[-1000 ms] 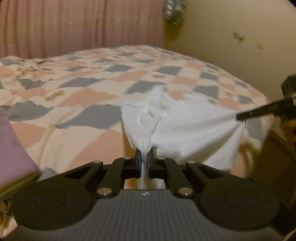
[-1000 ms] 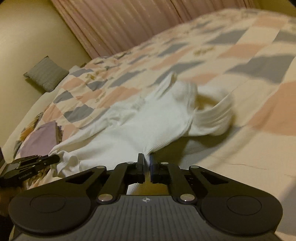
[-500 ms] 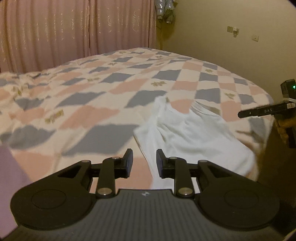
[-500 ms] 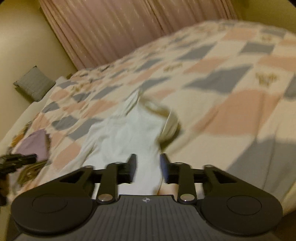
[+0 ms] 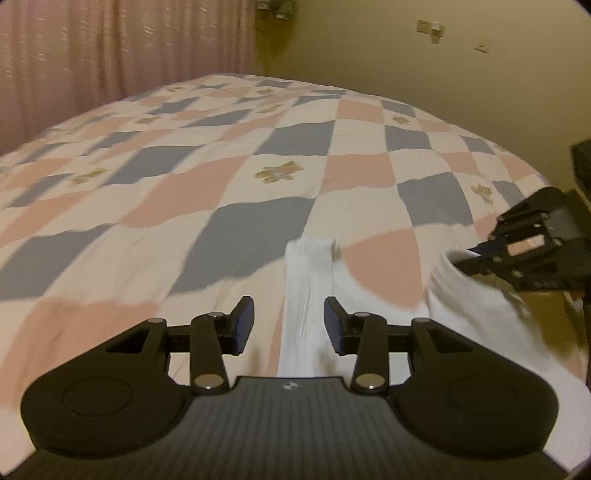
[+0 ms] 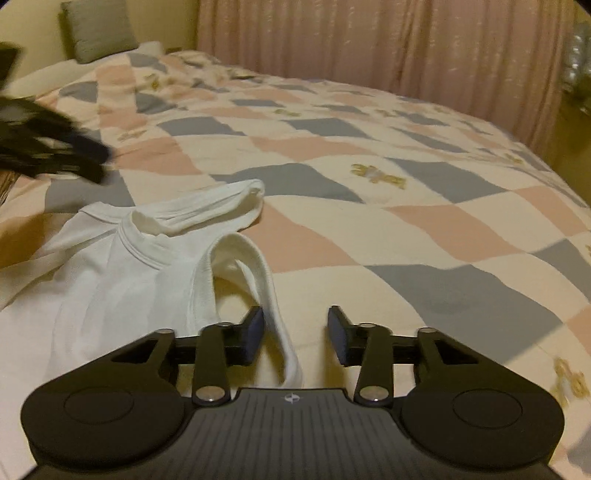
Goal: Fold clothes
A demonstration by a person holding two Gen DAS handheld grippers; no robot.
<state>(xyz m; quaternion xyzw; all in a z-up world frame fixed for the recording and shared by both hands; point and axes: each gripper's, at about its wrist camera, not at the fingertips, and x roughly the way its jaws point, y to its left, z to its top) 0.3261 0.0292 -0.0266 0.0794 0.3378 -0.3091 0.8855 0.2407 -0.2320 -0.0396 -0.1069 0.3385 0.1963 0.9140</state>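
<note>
- Checked quilt (image 6: pixel 406 236) covers bed; pink curtain (image 6: pixel 369 44) seen behind.
- White top (image 6: pixel 122 266) is laid flat at quilt's near edge.
- Left gripper (image 5: pixel 289 325) and right gripper (image 6: pixel 296 334) are spread wide, nothing held.

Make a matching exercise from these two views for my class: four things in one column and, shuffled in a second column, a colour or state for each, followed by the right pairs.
Column 1
1. top
2. curtain
3. cushion
4. left gripper

Column 2
A. grey, propped against the wall at the far corner of the bed
B. white, lying rumpled on the checked quilt
C. jaws spread apart, gripping nothing
D. pink, hanging behind the bed

Pairs: 1-B, 2-D, 3-A, 4-C
</note>
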